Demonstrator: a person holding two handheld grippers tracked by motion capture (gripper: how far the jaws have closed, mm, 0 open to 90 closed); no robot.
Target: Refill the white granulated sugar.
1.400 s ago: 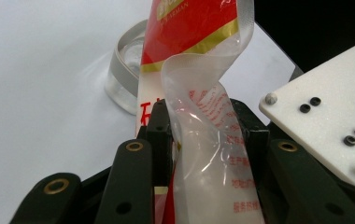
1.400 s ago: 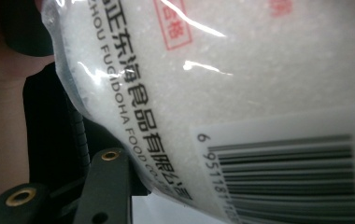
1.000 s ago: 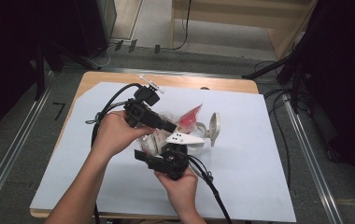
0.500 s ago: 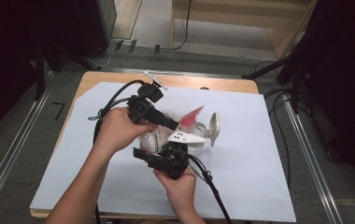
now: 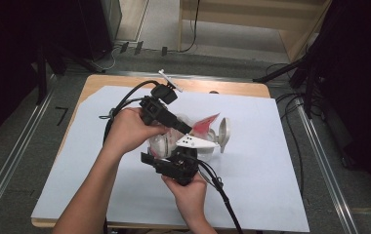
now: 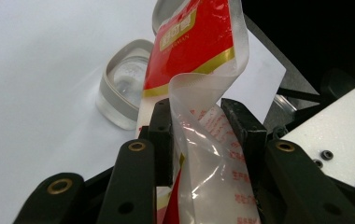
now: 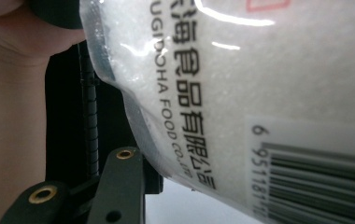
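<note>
A plastic pouch (image 5: 206, 122) with a red printed top and white granules inside is held above the table between both grippers. My left gripper (image 5: 188, 130) reaches in from the upper left. In the left gripper view, my left gripper (image 6: 203, 130) has its pads pinching the pouch's (image 6: 199, 42) twisted clear neck. My right gripper (image 5: 171, 156) comes from below with its jaws around the full lower part. In the right gripper view, the pouch's (image 7: 259, 84) granule-filled wall presses against the one finger (image 7: 119, 186) that shows. The right jaws have just closed a little on it.
White paper (image 5: 271, 161) covers the wooden table (image 5: 93, 83). A round thick glass piece (image 6: 124, 88) with a grey rim lies on the paper beyond the pouch. A pale round lid (image 5: 224, 134) stands to the pouch's right. Cables trail from both grippers.
</note>
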